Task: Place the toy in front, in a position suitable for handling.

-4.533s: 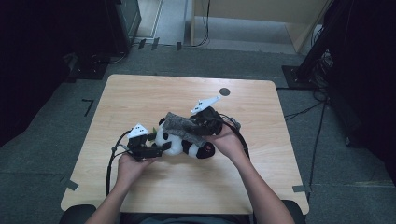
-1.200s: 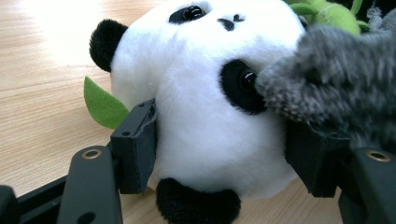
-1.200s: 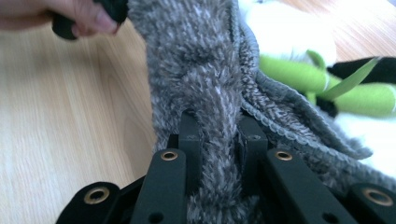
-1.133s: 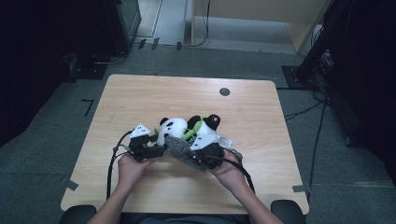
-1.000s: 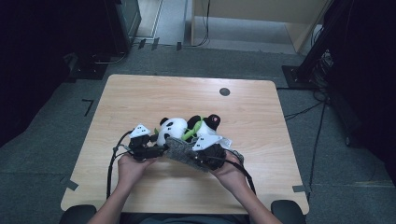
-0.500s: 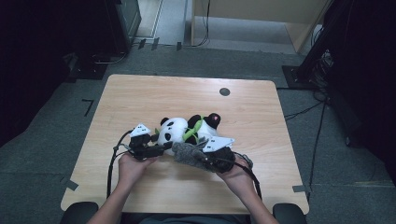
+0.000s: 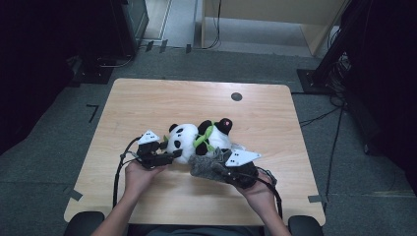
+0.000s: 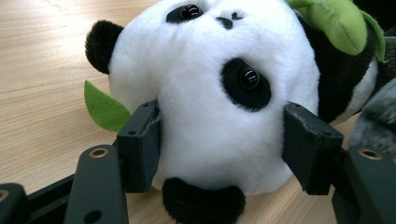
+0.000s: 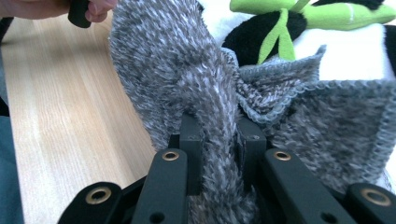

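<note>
Fingers first: on my left gripper [image 8: 219, 149] the two black fingers [image 8: 140, 144] stand well apart, one on each side of the plush panda's [image 8: 210, 93] white head, and both pads press against the fur. I read that as a hold on the head rather than a loose straddle. On my right gripper [image 9: 219, 154] the fingers [image 9: 191, 140] are drawn close together with a fold of the grey knitted cloth [image 9: 187, 79] pinched between them; the cloth fans upward and outward from the pinch.

From the left gripper view the panda lies on the wooden counter [image 8: 42, 60], face turned toward the camera, one black ear low by my fingers and another at the upper left. A small green leaf [image 8: 105, 109] pokes out beside its head, touching the counter. A green bamboo piece [image 8: 338, 23] rests across its dark chest.

From the high view the panda [image 7: 196, 140] lies on its side near the middle of the counter [image 7: 162, 98], head toward my left gripper [image 7: 172, 156] and feet toward the right. The cloth [image 7: 209, 164] sits bunched just in front of the panda's body, touching it, with my right gripper [image 7: 231, 172] at its near edge. A dark round spot [image 7: 236, 96] marks the far part of the counter, well apart from the toy. My two hands come in from the near edge.
</note>
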The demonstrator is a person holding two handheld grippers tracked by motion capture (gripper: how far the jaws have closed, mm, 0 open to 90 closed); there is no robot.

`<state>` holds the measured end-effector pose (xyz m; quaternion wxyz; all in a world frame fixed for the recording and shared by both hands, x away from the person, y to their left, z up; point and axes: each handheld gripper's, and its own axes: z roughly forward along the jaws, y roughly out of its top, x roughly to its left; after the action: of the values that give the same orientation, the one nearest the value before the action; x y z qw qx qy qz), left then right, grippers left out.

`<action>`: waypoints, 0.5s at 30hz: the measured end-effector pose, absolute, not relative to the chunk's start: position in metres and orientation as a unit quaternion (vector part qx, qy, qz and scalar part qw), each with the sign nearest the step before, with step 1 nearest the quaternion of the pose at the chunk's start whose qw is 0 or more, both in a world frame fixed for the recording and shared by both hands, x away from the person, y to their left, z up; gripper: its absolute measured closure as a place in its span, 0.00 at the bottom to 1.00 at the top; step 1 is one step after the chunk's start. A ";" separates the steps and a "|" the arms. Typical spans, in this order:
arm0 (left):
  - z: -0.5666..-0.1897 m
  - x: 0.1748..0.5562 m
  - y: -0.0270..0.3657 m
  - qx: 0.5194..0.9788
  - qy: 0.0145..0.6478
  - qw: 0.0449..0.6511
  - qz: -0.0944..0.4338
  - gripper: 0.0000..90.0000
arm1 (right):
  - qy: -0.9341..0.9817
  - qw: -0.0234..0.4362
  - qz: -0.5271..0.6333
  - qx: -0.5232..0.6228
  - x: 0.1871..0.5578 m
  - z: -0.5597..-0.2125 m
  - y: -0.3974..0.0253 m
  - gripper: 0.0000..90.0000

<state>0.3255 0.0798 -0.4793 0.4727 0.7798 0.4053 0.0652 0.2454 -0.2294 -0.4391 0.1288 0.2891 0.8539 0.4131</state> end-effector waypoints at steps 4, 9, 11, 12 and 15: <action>-0.479 0.326 0.079 0.778 0.409 0.473 0.065 0.39 | 0.843 0.129 0.431 0.295 0.243 -0.430 -0.234 0.87; -0.479 0.325 0.078 0.780 0.408 0.470 0.069 0.39 | 0.826 0.136 0.465 0.287 0.241 -0.411 -0.229 0.87; -0.478 0.325 0.078 0.780 0.408 0.469 0.069 0.39 | 0.824 0.141 0.471 0.282 0.243 -0.405 -0.222 0.87; -0.478 0.325 0.078 0.780 0.408 0.469 0.069 0.39 | 0.823 0.141 0.474 0.281 0.245 -0.402 -0.219 0.87; -0.478 0.325 0.077 0.780 0.409 0.469 0.069 0.39 | 0.818 0.142 0.478 0.286 0.256 -0.396 -0.203 0.87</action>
<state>0.3249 0.0775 -0.4782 0.4687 0.7800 0.4090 0.0690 0.2564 -0.2029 -0.3955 0.1418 0.2863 0.8184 0.4776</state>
